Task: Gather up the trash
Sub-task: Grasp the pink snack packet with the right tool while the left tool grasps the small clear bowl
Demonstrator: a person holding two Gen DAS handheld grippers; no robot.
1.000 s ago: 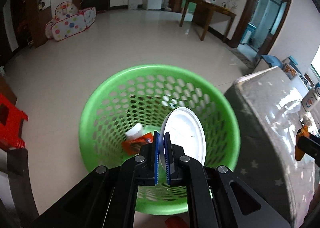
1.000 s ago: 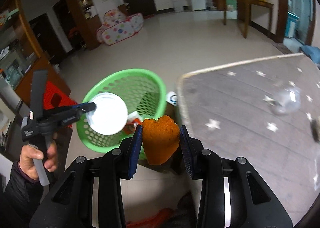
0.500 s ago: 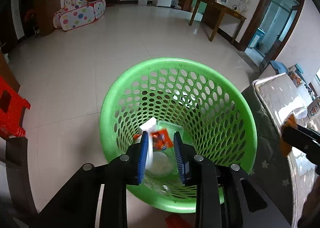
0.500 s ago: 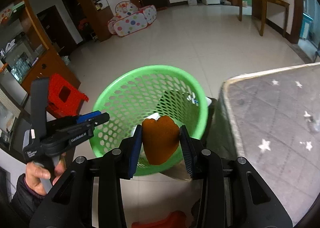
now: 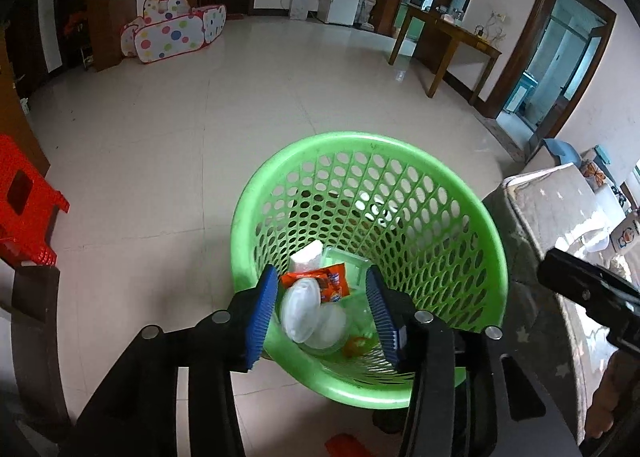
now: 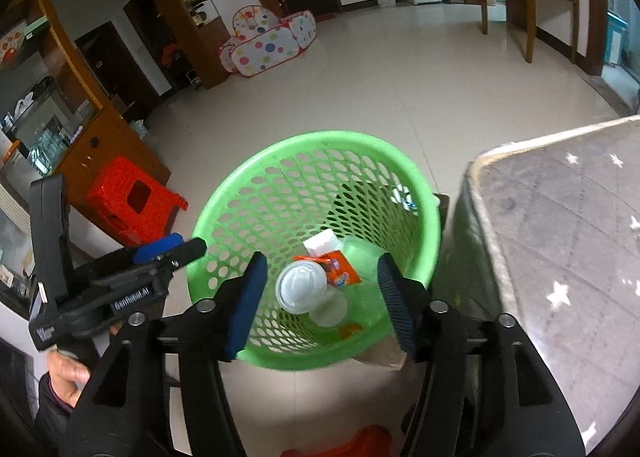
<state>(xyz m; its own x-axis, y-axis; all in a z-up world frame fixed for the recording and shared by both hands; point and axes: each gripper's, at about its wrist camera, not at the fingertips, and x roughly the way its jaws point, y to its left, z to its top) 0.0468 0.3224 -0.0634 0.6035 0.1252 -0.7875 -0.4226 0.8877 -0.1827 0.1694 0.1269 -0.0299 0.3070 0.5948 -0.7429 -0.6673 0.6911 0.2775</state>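
Both tools are matte black plastic. The left gripper (image 5: 324, 309) carries ribbed blue pads (image 5: 262, 313) on its fingers and round silver screws on its angular arms. The right gripper (image 6: 322, 303) is built the same, with darker blue ribbed pads (image 6: 246, 303). From the right wrist view, white lettering runs along the left gripper's body. The left hand (image 6: 66, 371) shows bare skin above a dark sleeve.

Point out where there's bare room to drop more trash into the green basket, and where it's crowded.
Free: the far half of the green basket floor, beyond the white tissue. Crowded: the near side, where the white lid, orange wrapper, clear cup and orange scrap pile together. Both the left gripper and right gripper hang open above.
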